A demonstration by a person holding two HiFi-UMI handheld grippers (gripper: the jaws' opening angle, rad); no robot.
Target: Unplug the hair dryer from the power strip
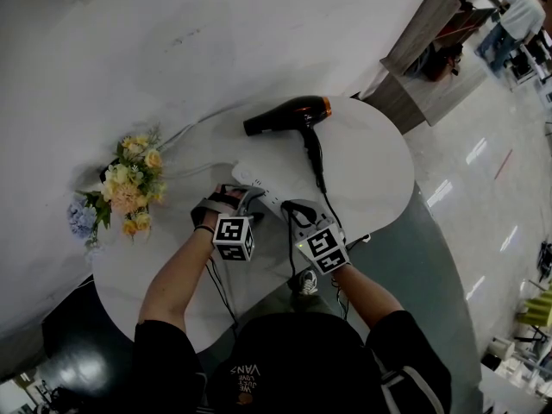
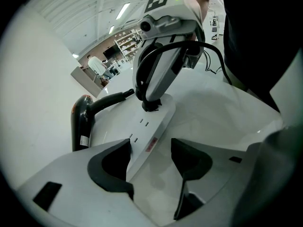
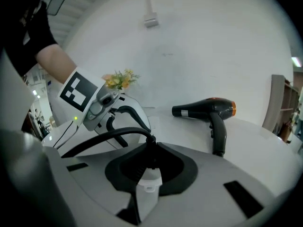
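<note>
Between right gripper point(image 3: 149, 170) jaws: plug point(image 3: 151, 158)

On the table point(image 1: 373, 169) the hair dryer point(image 1: 289, 110) lies beyond the power strip point(image 1: 255, 182); flowers point(image 1: 129, 184) stand left.

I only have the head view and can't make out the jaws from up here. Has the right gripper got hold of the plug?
Observer: Yes. In the right gripper view, the right gripper is shut on the black plug.
Operator: Is the plug out yet?
Observer: No. The left gripper view shows it seated in the power strip.
Operator: And the other one?
Observer: The left gripper is open, the strip's near end between its jaws.
</note>
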